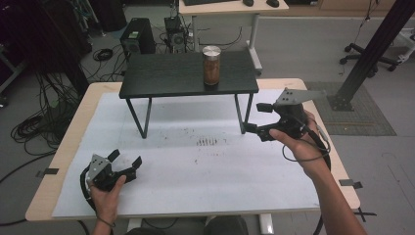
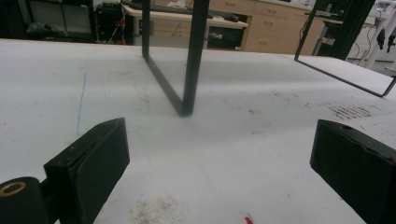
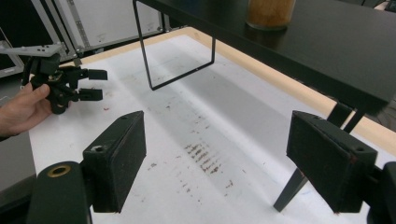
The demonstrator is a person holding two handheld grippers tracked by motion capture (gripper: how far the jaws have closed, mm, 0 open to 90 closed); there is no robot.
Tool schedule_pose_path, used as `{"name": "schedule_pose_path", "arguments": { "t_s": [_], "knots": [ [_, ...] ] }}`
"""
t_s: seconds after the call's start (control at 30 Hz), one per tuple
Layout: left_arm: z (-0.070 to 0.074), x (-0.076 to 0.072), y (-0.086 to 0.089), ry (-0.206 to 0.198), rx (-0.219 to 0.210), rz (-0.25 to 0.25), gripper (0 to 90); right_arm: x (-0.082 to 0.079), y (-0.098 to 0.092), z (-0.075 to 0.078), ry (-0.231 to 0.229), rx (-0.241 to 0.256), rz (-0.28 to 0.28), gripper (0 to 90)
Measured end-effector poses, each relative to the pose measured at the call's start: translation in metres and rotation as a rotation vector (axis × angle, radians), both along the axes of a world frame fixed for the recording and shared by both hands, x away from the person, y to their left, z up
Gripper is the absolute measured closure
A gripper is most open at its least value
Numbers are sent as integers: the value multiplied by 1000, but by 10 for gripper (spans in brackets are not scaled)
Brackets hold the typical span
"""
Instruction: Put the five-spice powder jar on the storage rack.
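Left gripper [image 1: 125, 163] low at seven o'clock near the desk [image 1: 68, 142] edge, jaws wide, bare mat ahead. Jar [image 1: 211, 65] on the black shelf [image 1: 161, 78] at twelve. Right gripper [image 1: 256, 117] at three, jaws wide, jar above, beyond them.

Jar [image 1: 211, 65] on stand [image 1: 166, 76], grippers apart below

Standing upright on the far right part of the small black table [image 1: 171, 78]: a glass jar [image 1: 211, 66], silver lid on, holding brown contents.
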State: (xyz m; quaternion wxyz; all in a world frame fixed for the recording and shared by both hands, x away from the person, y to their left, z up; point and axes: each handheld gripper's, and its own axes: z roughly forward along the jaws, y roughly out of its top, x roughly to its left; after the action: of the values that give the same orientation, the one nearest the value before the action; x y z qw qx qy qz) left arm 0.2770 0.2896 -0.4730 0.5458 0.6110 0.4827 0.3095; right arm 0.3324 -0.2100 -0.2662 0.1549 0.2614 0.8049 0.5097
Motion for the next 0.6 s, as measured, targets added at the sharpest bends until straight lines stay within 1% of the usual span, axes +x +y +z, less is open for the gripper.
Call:
{"name": "schedule_pose_path", "arguments": {
  "t_s": [0.17, 0.27, 0.3, 0.47, 0.6],
  "knots": [
    [0, 0, 0, 2, 4, 0, 50, -4, -6, -7, 3, 14, -10, 196],
    [0, 0, 0, 5, 12, -3, 50, -6, -7, -12, 2, 9, -13, 195],
    [0, 0, 0, 6, 6, -1, 51, -7, -8, -14, 3, 5, -14, 195],
    [0, 1, 0, 7, 14, -2, 51, -10, -10, -22, -2, -7, -18, 192],
    [0, 1, -1, 5, 12, -2, 51, -14, -11, -29, -5, -13, -21, 192]
  ]
}}
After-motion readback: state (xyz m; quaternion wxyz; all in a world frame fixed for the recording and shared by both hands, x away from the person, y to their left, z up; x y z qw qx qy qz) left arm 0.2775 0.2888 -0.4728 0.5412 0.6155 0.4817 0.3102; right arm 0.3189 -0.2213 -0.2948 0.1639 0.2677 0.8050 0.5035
